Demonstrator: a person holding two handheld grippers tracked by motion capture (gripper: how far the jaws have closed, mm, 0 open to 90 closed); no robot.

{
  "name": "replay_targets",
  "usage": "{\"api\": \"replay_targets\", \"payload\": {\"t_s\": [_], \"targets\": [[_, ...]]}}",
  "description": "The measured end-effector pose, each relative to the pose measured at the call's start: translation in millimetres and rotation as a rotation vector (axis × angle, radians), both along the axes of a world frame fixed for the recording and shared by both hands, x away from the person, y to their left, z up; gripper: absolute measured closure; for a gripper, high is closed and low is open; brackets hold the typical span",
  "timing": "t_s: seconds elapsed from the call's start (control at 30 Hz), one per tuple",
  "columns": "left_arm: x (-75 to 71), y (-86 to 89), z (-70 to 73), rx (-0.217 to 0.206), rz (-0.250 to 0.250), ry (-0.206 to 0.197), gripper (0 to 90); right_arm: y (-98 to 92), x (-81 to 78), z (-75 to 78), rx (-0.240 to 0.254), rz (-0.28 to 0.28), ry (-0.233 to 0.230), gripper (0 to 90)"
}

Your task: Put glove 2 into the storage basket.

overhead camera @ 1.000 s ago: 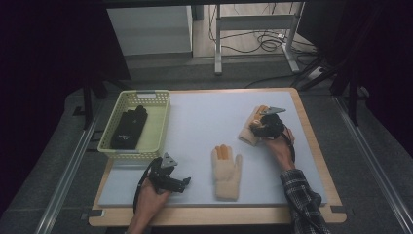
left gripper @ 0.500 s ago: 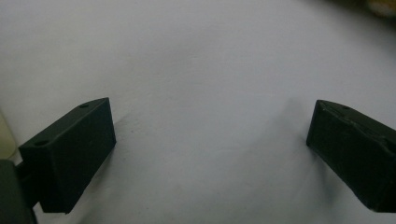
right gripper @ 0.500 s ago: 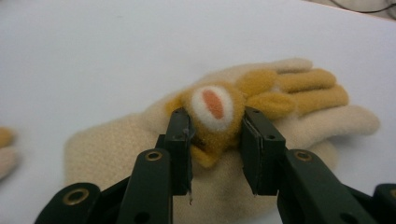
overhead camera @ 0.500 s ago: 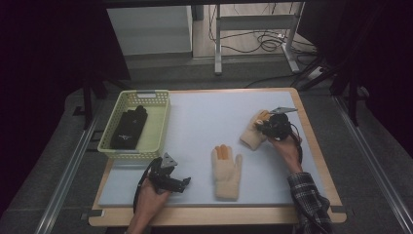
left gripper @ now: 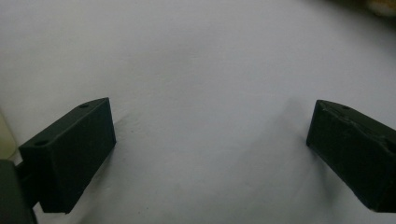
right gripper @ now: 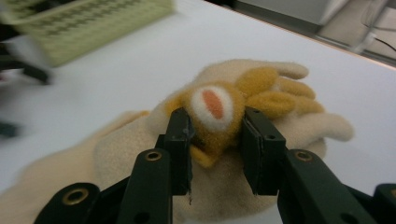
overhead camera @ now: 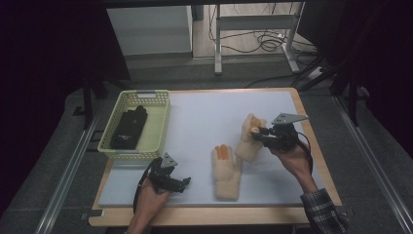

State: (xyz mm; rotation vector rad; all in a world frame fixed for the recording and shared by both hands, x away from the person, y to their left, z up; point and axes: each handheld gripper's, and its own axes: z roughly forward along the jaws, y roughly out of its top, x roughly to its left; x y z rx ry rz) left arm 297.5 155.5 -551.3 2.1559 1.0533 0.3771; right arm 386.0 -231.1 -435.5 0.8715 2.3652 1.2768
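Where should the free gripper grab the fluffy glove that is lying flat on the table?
Probably the cuff end of the flat glove. It points at the person's table edge, lies flat and plain, and is close to the left gripper, whose open fingers could come in from the left. The orange fingertips at the far end look bumpier.

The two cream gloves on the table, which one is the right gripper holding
The glove nearer the table's right edge, clamped in the right gripper; the other glove lies flat mid-table, untouched.
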Motion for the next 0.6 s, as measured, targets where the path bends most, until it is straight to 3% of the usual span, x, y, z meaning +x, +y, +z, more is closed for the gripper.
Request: {"api": "replay_targets", "payload": {"t_s": [0.17,0.2,0.27,0.4,0.53,0.6], "targets": [[0.0,0.0,0.1,0.001,-0.001,0.0,1.5,18.8,-34.8,5.1,0.007,0.139,0.002,64.5],[-0.1,0.1,0.1,0.0,0.0,0.002,1.5,29.4,-45.0,1.9,-0.007,0.193,0.006,64.4],[-0.1,0.0,0.1,0.0,0.0,0.002,1.5,35.1,-49.1,-0.7,-0.015,0.216,0.007,64.4],[-0.2,0.1,0.1,0.0,-0.001,0.002,1.5,60.5,-60.6,-22.8,-0.045,0.311,0.044,64.4],[-0.2,0.0,0.1,0.0,0.0,0.002,1.5,70.0,-63.5,-39.4,-0.071,0.34,0.063,63.9],[-0.2,0.2,0.2,0.002,-0.003,0.002,1.5,76.5,-65.1,-56.3,-0.134,0.334,0.067,59.7]]}}
